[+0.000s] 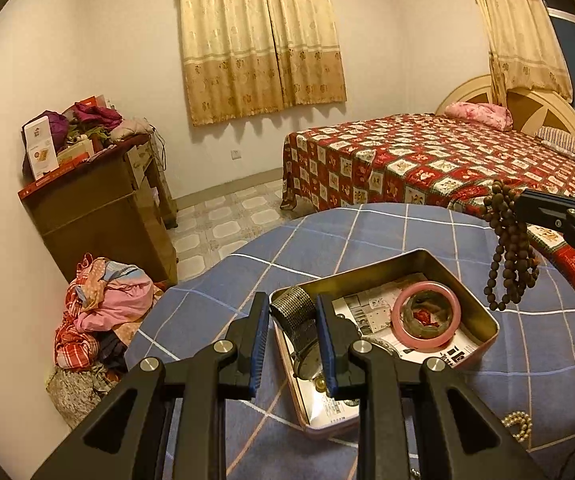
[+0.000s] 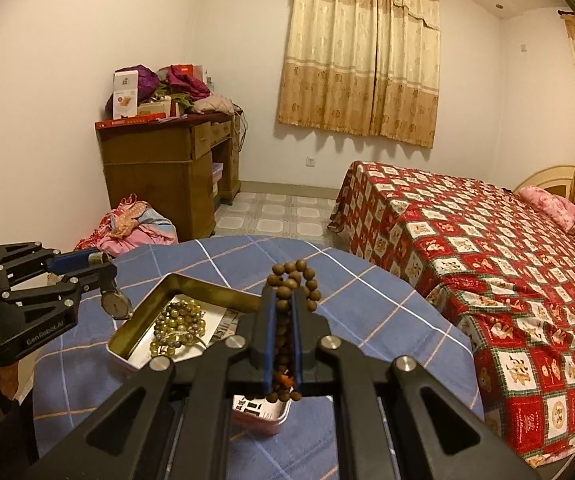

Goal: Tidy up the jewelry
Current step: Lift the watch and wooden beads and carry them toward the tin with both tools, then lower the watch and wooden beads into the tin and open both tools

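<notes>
A metal tin (image 1: 475, 300) lies on the blue checked table (image 1: 327, 240). In it are a pink bangle (image 1: 427, 316) and, in the right wrist view, a yellow-green bead bracelet (image 2: 179, 324). My left gripper (image 1: 292, 344) is shut on a wristwatch with a metal mesh band (image 1: 293, 308) and holds it over the tin's left end. The watch face (image 2: 115, 304) hangs under the left gripper (image 2: 101, 270). My right gripper (image 2: 283, 316) is shut on a brown bead strand (image 2: 293, 280), which dangles above the tin's right side (image 1: 507, 264).
A pearl piece (image 1: 519, 424) lies on the table near the front right. A bed with a red patterned cover (image 2: 487, 260) stands to the right. A wooden desk piled with things (image 2: 167, 160) and a heap of clothes (image 2: 135, 224) are at the left wall.
</notes>
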A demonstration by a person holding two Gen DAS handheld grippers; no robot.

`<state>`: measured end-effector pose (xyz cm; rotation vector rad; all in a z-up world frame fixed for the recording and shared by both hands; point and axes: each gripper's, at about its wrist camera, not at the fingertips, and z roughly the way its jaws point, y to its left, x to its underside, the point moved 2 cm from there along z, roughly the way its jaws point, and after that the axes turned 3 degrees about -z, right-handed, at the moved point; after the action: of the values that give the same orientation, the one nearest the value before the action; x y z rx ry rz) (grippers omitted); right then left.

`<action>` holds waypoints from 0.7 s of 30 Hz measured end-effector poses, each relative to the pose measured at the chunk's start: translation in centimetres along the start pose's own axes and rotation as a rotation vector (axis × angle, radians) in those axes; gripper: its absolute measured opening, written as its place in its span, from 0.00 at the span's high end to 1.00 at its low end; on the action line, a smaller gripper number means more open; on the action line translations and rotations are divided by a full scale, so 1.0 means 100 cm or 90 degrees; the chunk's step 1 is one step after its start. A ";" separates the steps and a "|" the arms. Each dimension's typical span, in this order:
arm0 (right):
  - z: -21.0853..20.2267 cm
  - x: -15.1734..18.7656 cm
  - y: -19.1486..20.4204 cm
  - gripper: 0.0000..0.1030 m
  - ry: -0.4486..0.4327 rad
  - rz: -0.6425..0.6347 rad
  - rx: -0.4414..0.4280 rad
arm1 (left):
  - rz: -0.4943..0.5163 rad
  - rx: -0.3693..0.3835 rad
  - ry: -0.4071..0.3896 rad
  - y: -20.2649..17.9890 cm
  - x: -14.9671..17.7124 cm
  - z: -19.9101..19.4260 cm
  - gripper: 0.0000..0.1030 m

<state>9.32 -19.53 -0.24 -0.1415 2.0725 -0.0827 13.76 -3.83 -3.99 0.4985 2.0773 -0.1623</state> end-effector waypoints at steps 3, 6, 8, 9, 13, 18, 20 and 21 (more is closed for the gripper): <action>0.009 0.000 0.000 0.91 0.008 0.001 -0.001 | 0.004 -0.001 0.009 -0.001 0.000 0.010 0.77; 0.019 0.000 0.002 0.91 0.019 -0.001 -0.004 | 0.008 -0.001 0.018 -0.004 0.000 0.020 0.77; 0.026 0.001 0.003 0.91 0.026 -0.003 -0.005 | 0.009 -0.001 0.024 -0.004 0.000 0.027 0.77; 0.030 0.002 0.004 0.91 0.031 -0.006 -0.005 | 0.009 -0.002 0.028 -0.005 0.000 0.030 0.77; 0.045 0.005 0.006 0.91 0.052 -0.013 -0.004 | 0.004 -0.006 0.042 -0.003 0.001 0.041 0.77; 0.058 0.011 0.007 0.91 0.071 -0.017 0.001 | 0.005 -0.008 0.057 -0.003 0.005 0.052 0.77; 0.061 0.013 0.007 0.91 0.077 -0.020 0.002 | 0.009 -0.009 0.061 -0.005 0.007 0.055 0.77; 0.065 0.014 0.008 0.91 0.081 -0.022 0.002 | 0.012 -0.011 0.064 -0.006 0.008 0.057 0.77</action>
<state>14.26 -18.97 -4.66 -0.1739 2.1973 -0.1191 17.62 -5.91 -7.69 0.5238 2.1695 -0.1098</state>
